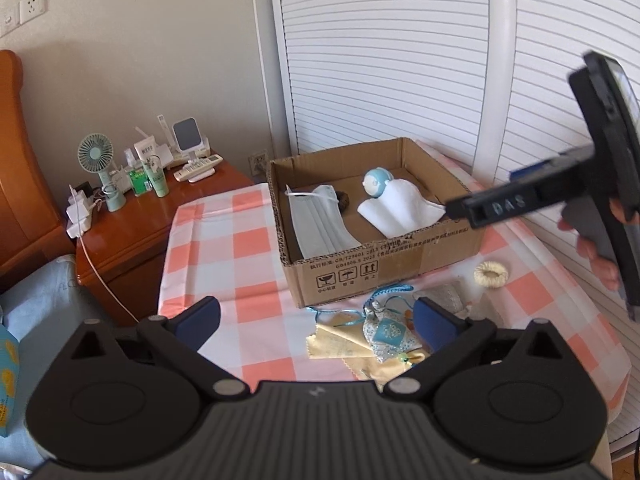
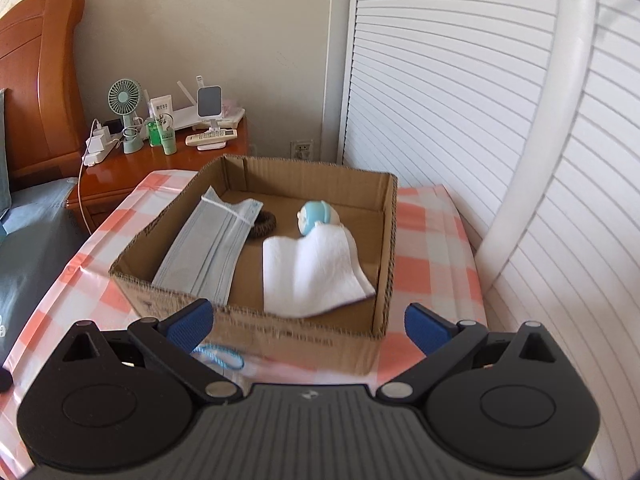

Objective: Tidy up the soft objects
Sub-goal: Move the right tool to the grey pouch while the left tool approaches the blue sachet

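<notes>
Holding both grippers wide and empty: your left gripper (image 1: 316,322) over the pouch (image 1: 390,334), your right gripper (image 2: 306,322) facing the box (image 2: 256,320) with the white cloth (image 2: 312,272).

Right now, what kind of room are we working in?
Most likely a bedroom: a wooden headboard stands beside a bedside cabinet cluttered with a small fan and remote, and louvered closet doors run behind the table.

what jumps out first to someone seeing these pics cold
The open cardboard box on the pink checked tablecloth draws the eye first, holding a pale face mask on its left and a white folded cloth with a blue-capped toy head on its right. In front of it, loose on the table, lie a patterned pouch and a cream scrunchie.
</notes>
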A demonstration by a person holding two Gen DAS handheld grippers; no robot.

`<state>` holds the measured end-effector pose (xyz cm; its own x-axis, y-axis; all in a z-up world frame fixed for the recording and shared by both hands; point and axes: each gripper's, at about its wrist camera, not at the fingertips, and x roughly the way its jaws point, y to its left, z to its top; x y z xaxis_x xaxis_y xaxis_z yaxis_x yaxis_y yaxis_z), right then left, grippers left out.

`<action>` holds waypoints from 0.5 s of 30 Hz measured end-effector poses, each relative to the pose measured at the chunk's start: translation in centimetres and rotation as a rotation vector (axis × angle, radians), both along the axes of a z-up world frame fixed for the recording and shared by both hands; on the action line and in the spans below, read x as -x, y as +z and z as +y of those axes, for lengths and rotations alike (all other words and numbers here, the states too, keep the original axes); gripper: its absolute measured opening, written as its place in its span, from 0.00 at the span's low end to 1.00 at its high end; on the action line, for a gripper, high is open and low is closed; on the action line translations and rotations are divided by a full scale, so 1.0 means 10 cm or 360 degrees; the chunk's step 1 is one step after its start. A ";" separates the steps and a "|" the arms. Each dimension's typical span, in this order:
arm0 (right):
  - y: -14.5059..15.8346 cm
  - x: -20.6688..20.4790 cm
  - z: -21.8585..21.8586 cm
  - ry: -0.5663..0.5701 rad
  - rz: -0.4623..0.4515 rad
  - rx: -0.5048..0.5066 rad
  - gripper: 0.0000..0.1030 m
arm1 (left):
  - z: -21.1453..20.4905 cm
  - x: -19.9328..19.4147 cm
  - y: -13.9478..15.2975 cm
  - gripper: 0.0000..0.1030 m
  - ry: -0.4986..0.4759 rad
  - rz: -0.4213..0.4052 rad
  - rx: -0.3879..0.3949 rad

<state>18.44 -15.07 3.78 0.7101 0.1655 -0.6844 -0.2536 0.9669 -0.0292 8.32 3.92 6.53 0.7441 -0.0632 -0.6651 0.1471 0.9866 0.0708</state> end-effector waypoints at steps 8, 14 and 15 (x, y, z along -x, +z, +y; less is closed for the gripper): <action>-0.41 0.45 -0.22 -0.0114 0.0065 -0.0063 1.00 | 0.07 0.11 -0.28 0.99 0.0110 0.0035 0.0019; -0.72 0.57 -0.27 -0.0209 0.0104 -0.0064 1.00 | 0.01 0.17 -0.61 0.99 0.0098 0.0111 0.0011; -0.75 0.56 -0.28 -0.0223 0.0123 -0.0071 1.00 | -0.01 0.18 -0.66 0.99 0.0096 0.0121 0.0002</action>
<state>12.88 -17.85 -3.70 0.6738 0.1002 -0.7321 -0.1161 0.9928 0.0290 6.54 3.80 -0.06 0.6940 -0.0208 -0.7196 0.0924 0.9939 0.0604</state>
